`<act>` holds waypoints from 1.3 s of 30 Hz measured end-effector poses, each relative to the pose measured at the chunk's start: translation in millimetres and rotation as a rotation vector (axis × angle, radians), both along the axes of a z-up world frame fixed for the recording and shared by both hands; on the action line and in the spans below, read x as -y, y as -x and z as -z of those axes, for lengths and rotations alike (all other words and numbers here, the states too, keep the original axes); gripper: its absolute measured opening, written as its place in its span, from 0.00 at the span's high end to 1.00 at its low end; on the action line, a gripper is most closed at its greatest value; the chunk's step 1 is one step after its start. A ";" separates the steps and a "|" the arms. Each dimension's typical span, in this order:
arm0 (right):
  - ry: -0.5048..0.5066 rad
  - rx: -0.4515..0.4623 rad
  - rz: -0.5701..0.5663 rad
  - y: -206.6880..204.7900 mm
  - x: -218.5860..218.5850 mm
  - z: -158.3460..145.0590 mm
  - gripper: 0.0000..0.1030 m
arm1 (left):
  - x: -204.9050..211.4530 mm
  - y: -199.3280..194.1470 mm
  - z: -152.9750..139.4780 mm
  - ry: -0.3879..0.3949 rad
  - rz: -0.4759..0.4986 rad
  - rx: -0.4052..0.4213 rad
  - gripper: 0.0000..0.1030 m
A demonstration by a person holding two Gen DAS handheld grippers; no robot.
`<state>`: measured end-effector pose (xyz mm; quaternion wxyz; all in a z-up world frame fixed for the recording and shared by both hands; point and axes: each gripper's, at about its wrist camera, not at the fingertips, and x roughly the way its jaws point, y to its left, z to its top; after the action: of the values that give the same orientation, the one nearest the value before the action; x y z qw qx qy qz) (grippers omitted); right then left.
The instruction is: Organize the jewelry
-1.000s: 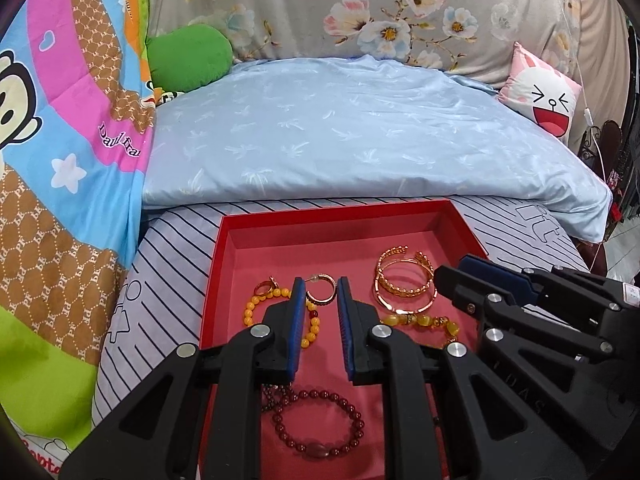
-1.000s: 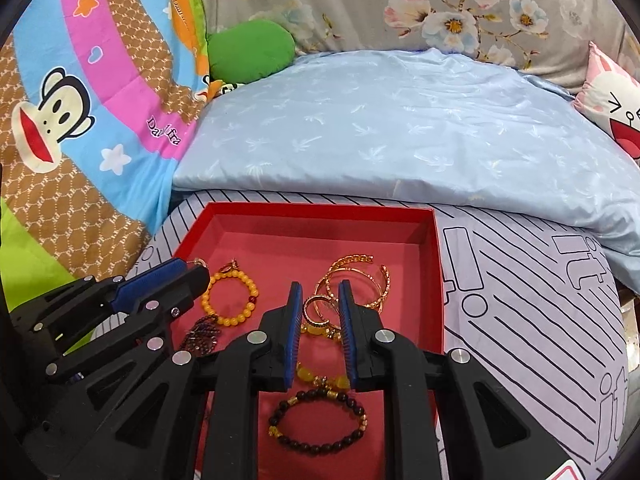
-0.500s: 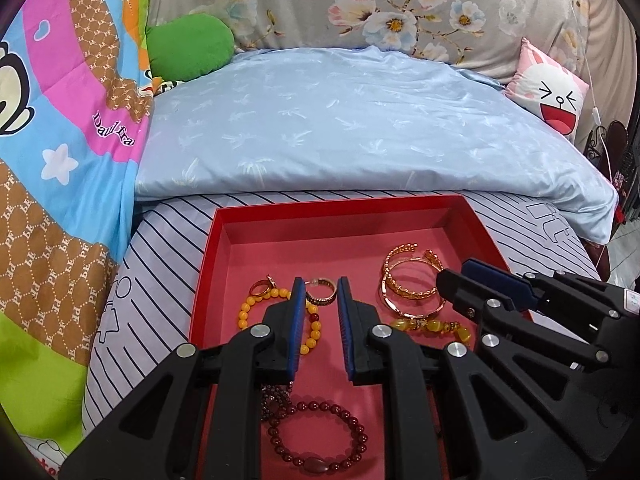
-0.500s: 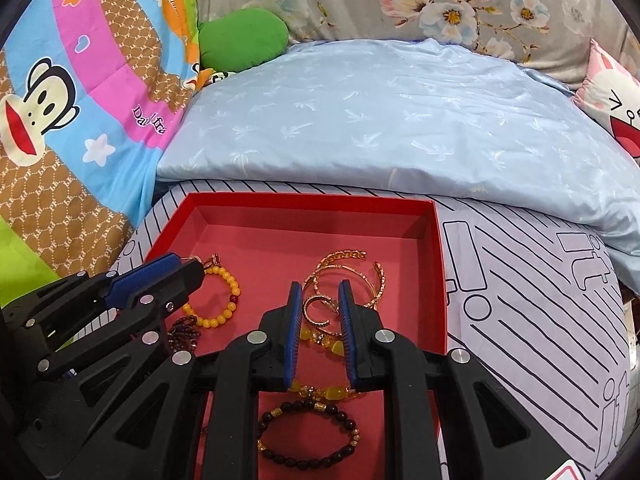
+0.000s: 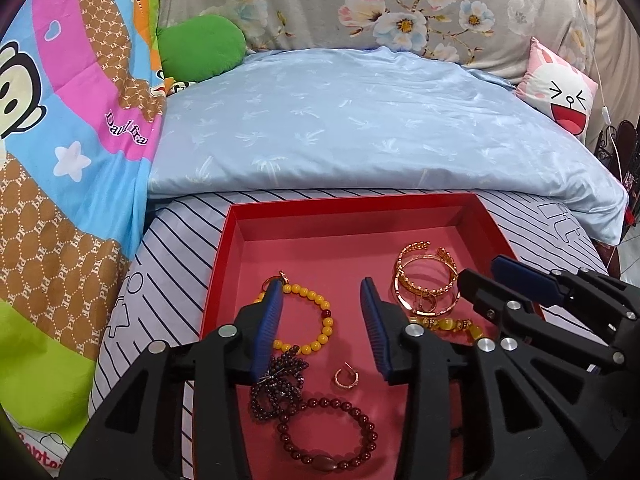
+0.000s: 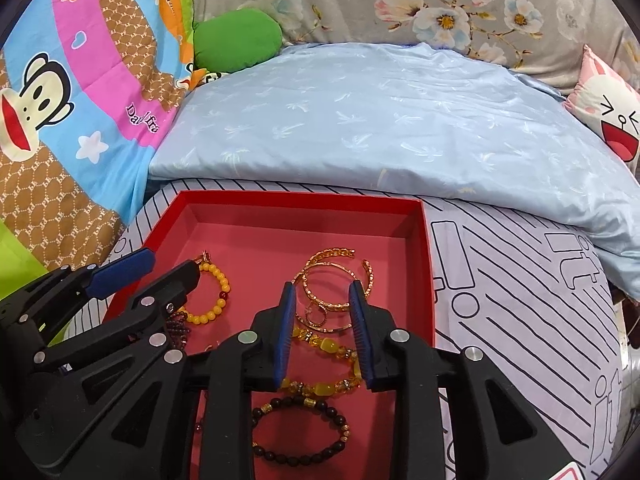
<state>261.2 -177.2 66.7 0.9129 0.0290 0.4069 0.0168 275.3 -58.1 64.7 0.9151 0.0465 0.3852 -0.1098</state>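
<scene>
A red tray (image 5: 224, 264) sits on a striped sheet (image 6: 520, 320), and every piece of jewelry lies inside it. The left gripper (image 5: 320, 324) hangs over the tray's left half; its jaws have just been opening and stand apart with nothing pinched between them. Below that gap the left wrist view shows a small gold hoop earring (image 5: 346, 378) loose on the tray floor, a dark red bead bracelet (image 5: 328, 432) nearer the tray's front, and a bunched garnet strand (image 5: 280, 384) beside it. The right wrist view hides those almost wholly behind the left gripper's black body.

The right gripper (image 6: 325, 322) hovers over the tray's right half, its jaws likewise just parted and gripping nothing. Only its camera shows the amber stone bracelet (image 6: 324, 360) under its fingers and a black bead bracelet (image 6: 300, 428) at the tray's front. Both views show the yellow bead bracelet (image 5: 316, 320) on the tray's left and the stacked gold bangles (image 6: 336, 280) on its right.
</scene>
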 end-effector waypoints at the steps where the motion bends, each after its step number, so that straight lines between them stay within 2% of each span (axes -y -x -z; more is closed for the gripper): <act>1: -0.002 0.003 0.003 2.2 1.1 -0.8 0.70 | 0.1 1.6 -0.5 -0.003 -0.001 0.000 0.62; 9: -0.001 0.012 0.023 17.3 7.0 -6.3 0.66 | -0.2 15.3 -6.3 -0.016 -0.018 0.009 0.52; 14: 0.017 0.028 0.057 31.3 12.8 -10.2 0.50 | -4.4 26.0 -10.5 -0.017 -0.032 0.019 0.45; 20: 0.018 0.045 0.066 52.1 15.1 -13.5 0.43 | -10.5 45.7 -15.2 -0.024 -0.051 0.036 0.36; 31: 0.009 0.046 0.062 93.8 8.6 -12.2 0.42 | -23.0 86.7 -13.5 -0.009 -0.077 0.036 0.29; 39: 0.020 0.055 0.081 118.6 7.7 -12.6 0.38 | -26.3 108.9 -13.0 -0.001 -0.079 0.037 0.28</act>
<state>142.7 -184.9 79.4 0.9240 0.0361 0.3800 -0.0235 166.4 -31.8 77.7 0.9256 0.0338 0.3698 -0.0726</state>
